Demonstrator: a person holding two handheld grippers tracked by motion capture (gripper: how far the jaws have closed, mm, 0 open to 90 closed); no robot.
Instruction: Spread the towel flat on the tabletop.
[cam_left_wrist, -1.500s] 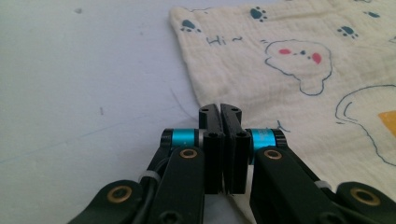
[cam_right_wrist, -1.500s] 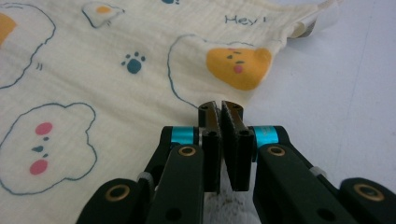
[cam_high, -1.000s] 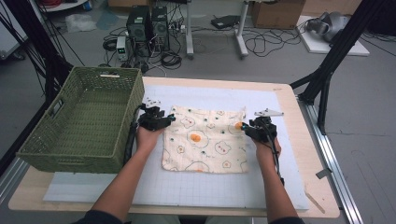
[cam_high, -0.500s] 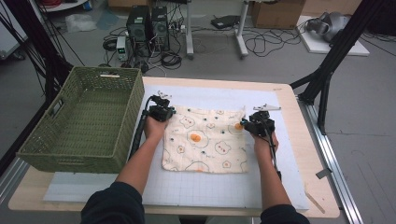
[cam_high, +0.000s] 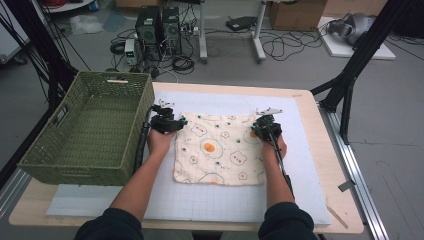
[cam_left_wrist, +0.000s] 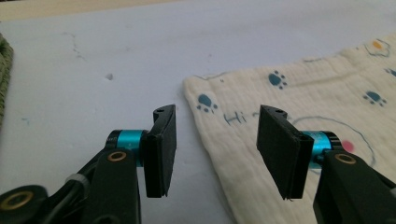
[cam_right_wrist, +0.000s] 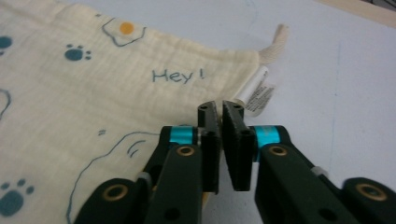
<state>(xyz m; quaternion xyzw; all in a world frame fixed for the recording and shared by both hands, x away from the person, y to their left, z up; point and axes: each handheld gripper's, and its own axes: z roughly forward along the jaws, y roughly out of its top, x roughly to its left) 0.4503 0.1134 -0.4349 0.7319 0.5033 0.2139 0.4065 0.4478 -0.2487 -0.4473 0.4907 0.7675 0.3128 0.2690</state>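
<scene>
A cream cloth printed with fried eggs and paw marks lies flat on the white mat. My left gripper rests at the cloth's far left corner. In the left gripper view it is open, and its jaws straddle the cloth's left edge. My right gripper sits at the far right corner. There it is shut, just above the cloth's edge beside a white label. I cannot see any fabric pinched between the jaws.
A green woven basket stands at the left of the table, close to my left forearm. A cloth loop sticks out at the cloth's corner. Bare mat lies beyond and in front of the cloth. The wooden table edge runs along the right.
Both hands have pushed a little farther across the table, and the right gripper has shifted slightly left onto the cloth's corner. The cloth lies as before.
</scene>
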